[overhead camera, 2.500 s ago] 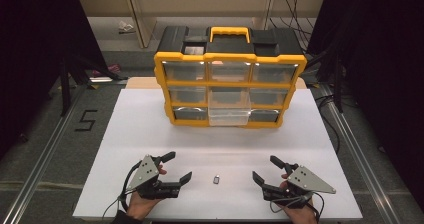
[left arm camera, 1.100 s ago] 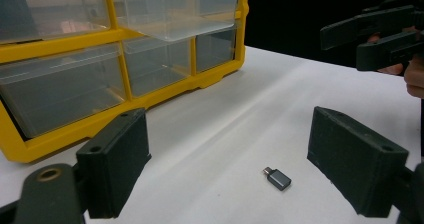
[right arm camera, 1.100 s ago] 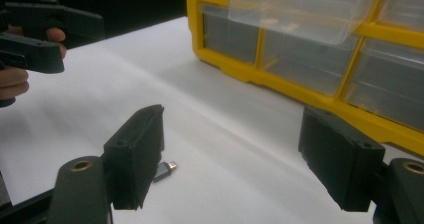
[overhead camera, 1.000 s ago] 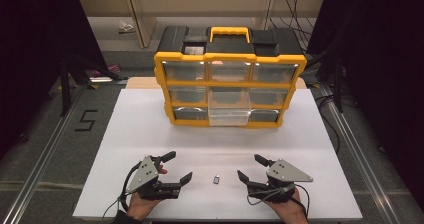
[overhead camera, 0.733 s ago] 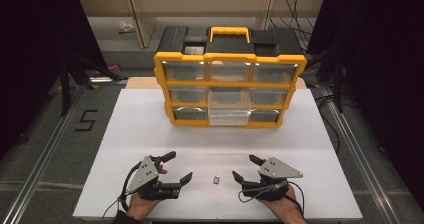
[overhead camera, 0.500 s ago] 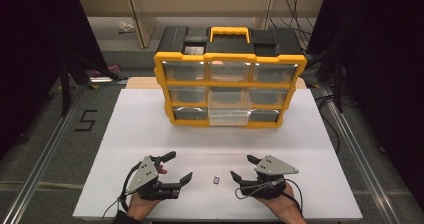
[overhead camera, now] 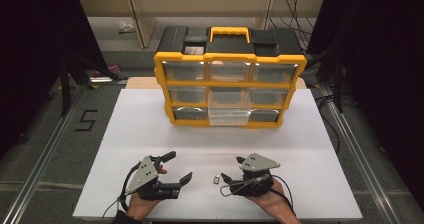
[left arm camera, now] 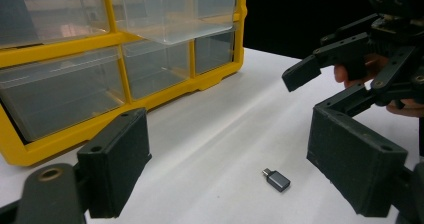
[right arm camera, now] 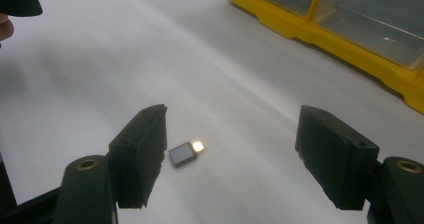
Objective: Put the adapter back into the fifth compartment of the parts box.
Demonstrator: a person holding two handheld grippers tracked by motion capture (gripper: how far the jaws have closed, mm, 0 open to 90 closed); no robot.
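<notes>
A small dark grey adapter with a metal plug (overhead camera: pixel 216 180) (left arm camera: pixel 277 179) (right arm camera: pixel 185 153) lies flat on the white table (overhead camera: pixel 150 129), near its front edge. My right gripper (overhead camera: pixel 232 170) (right arm camera: pixel 230 156) stands open just to the right of it, its jaws wide, and the adapter lies close by the left jaw in the right gripper view. My left gripper (overhead camera: pixel 177 167) (left arm camera: pixel 240 169) rests open on the table to the adapter's left, empty. The right gripper (left arm camera: pixel 320 84) also appears in the left gripper view, beyond the adapter.
A yellow and black organiser (overhead camera: pixel 227 84) with clear drawers stands at the back of the table; its bottom middle drawer (overhead camera: pixel 229 115) is pulled out. Bare white tabletop lies between the organiser and the grippers.
My right gripper has slid left across the table from the right side until its open jaws reach the adapter. The left gripper and adapter have stayed put.
</notes>
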